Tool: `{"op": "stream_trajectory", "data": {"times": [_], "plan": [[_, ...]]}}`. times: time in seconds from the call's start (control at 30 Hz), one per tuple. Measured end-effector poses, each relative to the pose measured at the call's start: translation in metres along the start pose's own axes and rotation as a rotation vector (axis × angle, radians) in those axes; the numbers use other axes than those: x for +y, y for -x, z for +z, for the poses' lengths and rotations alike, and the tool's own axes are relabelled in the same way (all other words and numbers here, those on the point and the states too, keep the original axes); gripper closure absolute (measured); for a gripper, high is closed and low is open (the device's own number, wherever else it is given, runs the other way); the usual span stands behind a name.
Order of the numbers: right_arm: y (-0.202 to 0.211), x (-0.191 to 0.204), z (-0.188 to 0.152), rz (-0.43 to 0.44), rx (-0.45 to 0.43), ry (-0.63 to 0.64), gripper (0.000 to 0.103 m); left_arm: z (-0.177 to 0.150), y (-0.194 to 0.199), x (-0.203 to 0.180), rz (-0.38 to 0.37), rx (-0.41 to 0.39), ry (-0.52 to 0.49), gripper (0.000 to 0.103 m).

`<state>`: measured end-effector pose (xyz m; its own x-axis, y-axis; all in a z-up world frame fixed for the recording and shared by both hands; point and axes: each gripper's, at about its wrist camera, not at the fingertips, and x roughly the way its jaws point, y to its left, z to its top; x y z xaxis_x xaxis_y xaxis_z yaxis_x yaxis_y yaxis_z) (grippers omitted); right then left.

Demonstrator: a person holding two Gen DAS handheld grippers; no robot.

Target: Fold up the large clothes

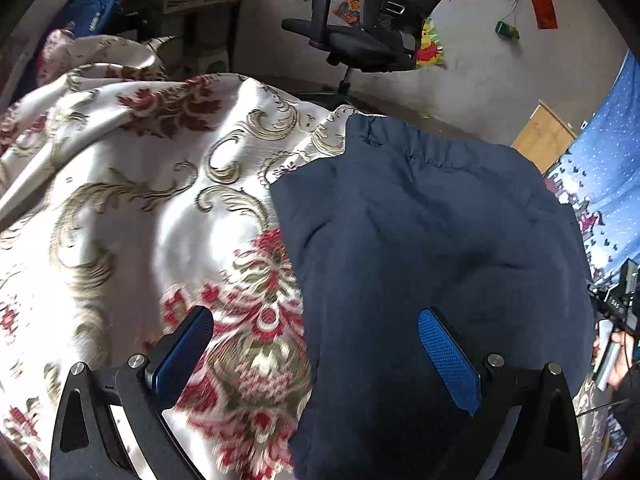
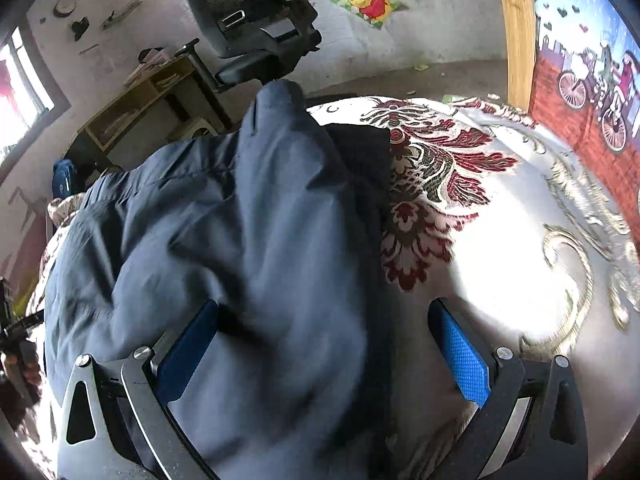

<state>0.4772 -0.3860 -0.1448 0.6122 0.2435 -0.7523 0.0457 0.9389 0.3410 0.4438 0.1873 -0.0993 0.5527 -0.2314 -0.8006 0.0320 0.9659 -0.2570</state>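
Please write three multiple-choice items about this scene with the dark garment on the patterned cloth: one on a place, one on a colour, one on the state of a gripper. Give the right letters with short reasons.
1. In the left wrist view, where does the garment lie on the patterned cloth?
A. right
B. left
C. under it

2. What colour is the garment?
A. red
B. navy blue
C. yellow

3. How are both the left gripper and the right gripper?
A. shut on fabric
B. open
C. out of view

Answers: 1 A, it fills the right half. 2 B, dark blue fabric. 3 B, the fingers stand wide apart.
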Motion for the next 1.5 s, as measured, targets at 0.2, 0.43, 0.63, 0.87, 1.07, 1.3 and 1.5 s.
{"op": "stream_trajectory", "data": {"times": [0.2, 0.43, 0.63, 0.87, 1.07, 1.3, 1.5], "plan": [[-0.018, -0.002, -0.014, 0.04, -0.043, 0.013, 0.001, 0.008, -0.037, 0.013, -0.124, 0.018, 0.083, 0.0], [-0.018, -0.011, -0.024, 0.075, -0.085, 0.021, 0.001, 0.005, -0.066, 0.023, -0.275, 0.076, 0.15, 0.0], [-0.015, -0.013, -0.025, 0.079, -0.077, 0.024, 0.001, 0.004, -0.071, 0.023, -0.313, 0.099, 0.17, 0.0], [-0.02, -0.011, -0.017, 0.082, -0.02, 0.014, 0.001, 0.005, -0.071, 0.015, -0.325, 0.121, 0.159, 0.002], [-0.024, -0.005, -0.018, 0.113, 0.04, -0.012, 0.001, 0.005, -0.067, 0.004, -0.341, 0.142, 0.182, 0.024], [-0.026, 0.02, -0.023, 0.108, 0.105, 0.021, 0.032, 0.001, -0.051, -0.009, -0.259, 0.108, 0.18, 0.05], [-0.015, 0.035, -0.025, 0.066, 0.11, 0.043, 0.06, 0.001, -0.029, -0.027, -0.147, 0.073, 0.146, 0.068]]}}
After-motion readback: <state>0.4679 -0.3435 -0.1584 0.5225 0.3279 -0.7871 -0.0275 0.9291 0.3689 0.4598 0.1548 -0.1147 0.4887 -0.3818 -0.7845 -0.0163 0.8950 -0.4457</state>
